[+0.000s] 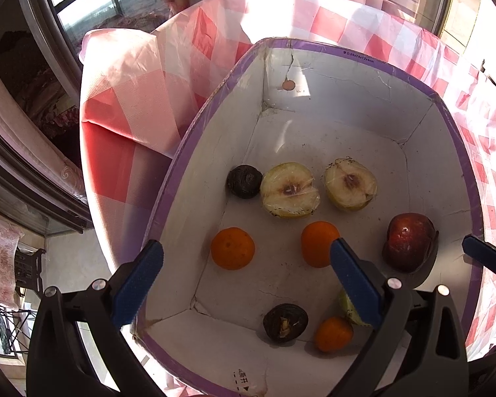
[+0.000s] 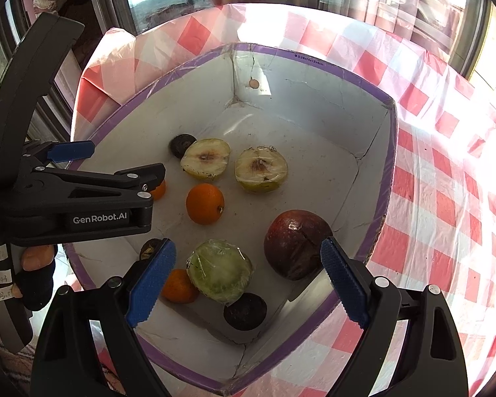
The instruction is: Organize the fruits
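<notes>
Both views probably above box [image 1: 314,76]

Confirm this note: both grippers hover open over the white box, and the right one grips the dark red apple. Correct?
Not quite. In the right wrist view, the right gripper is open and holds nothing; the dark red apple lies loose in the white box. The left gripper is open too.

box [image 2: 314,106] white, purple rim | tablecloth [image 2: 446,165] red-white check | oranges [image 2: 205,203] orange | apple [image 2: 296,243] dark red, possibly bruised
</notes>
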`<state>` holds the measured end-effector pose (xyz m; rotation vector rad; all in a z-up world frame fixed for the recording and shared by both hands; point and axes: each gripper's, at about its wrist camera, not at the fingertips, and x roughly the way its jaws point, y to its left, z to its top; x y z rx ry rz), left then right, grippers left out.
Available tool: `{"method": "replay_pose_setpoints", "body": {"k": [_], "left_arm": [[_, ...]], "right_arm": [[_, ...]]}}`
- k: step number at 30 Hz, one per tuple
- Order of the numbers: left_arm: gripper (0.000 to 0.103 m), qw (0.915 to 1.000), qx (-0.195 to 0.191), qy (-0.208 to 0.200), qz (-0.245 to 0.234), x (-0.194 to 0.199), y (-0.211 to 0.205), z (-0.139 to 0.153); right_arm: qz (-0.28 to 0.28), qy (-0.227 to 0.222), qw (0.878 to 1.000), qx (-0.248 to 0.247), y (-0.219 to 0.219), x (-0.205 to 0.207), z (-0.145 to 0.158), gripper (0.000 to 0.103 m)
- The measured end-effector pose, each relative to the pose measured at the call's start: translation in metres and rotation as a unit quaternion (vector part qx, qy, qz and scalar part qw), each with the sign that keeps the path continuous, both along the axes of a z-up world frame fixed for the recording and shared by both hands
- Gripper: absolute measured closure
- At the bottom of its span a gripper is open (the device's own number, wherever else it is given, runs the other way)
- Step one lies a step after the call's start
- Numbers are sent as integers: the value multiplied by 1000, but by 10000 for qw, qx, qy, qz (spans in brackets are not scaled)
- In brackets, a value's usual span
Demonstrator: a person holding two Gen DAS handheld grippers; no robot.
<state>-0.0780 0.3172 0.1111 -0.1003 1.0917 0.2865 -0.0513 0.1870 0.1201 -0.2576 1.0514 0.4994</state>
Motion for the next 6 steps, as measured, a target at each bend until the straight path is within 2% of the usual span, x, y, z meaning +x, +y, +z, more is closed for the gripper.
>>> {"method": "replay_pose_setpoints", "body": {"k": [3, 6], "left_arm": [[2, 9999, 155, -15, 8, -4, -4, 6], [2, 9982, 480, -357, 14, -9, -18, 24]], "right_arm": [[4, -79, 10000, 59, -2, -5, 3, 16], [-111, -288, 9990, 322, -14, -13, 15, 16]]}}
